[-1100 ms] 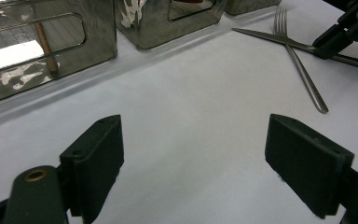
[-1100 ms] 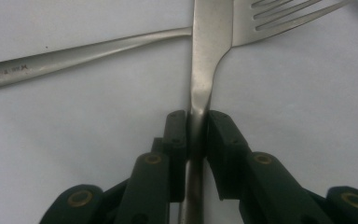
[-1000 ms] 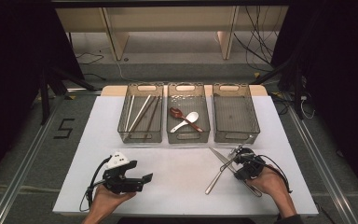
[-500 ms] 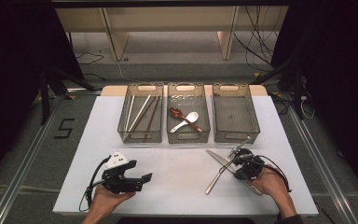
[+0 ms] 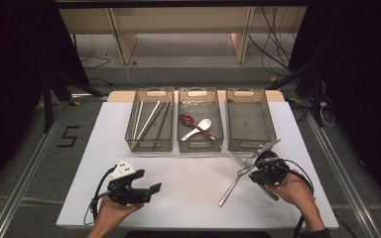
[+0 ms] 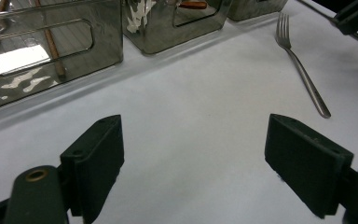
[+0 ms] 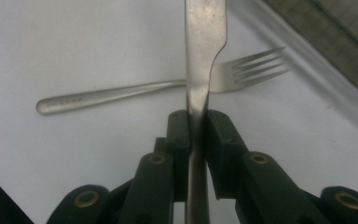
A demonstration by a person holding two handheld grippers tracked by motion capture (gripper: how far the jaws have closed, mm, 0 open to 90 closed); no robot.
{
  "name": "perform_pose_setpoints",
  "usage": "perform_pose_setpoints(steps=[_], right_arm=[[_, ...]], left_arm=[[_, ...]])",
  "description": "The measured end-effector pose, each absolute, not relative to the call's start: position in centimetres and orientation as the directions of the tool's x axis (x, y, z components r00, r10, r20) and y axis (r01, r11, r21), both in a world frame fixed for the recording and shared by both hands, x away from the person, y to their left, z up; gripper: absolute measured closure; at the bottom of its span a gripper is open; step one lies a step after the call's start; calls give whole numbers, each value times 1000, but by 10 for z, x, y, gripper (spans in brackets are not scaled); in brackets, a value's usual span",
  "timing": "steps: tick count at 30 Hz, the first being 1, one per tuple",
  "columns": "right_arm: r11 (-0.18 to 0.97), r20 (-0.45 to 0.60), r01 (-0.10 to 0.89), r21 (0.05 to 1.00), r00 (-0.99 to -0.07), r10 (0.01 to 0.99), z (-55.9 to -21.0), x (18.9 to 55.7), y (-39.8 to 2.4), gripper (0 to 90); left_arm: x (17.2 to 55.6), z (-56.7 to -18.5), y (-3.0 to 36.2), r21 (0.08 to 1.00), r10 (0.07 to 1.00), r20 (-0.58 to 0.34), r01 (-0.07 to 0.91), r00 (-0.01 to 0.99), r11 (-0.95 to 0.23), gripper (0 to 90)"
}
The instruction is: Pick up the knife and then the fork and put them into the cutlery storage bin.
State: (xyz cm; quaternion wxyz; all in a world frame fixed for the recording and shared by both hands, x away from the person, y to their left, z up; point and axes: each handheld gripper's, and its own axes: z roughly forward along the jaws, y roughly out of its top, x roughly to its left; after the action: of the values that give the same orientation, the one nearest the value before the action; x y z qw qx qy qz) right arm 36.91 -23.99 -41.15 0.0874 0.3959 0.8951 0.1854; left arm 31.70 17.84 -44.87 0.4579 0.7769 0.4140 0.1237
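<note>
A white table top (image 5: 193, 198) carries three clear bins in a row along its far side. The left bin (image 5: 149, 125) holds chopsticks (image 5: 149, 120), the middle bin (image 5: 200, 125) holds a white spoon (image 5: 197, 129) crossed by a dark red one (image 5: 193, 123), and the right bin (image 5: 250, 124) has nothing visible in it.

At the near right, the right gripper (image 7: 193, 133) has its jaws pressed together on a table knife (image 7: 200, 56), gripping it edge-on partway along, so the blade runs straight out beyond the tips and the handle runs back between the jaws. In the high view the knife (image 5: 235, 156) slants from the gripper toward the middle bin's near corner. A fork (image 7: 168, 88) lies flat on the table just under and across the knife, tines pointing toward the right bin, handle toward the near edge.

At the near left, the left gripper (image 6: 193, 158) has its jaws spread wide with nothing between them, above bare table top.
</note>
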Motion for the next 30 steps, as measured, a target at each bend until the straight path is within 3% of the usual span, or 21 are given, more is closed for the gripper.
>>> perform_pose_setpoints(steps=[30], right_arm=[[476,-35,668,571,-560,828,-359,439,-244,804]], left_arm=[[317,-447,184,839,763,-198,509,615,-193,188]])
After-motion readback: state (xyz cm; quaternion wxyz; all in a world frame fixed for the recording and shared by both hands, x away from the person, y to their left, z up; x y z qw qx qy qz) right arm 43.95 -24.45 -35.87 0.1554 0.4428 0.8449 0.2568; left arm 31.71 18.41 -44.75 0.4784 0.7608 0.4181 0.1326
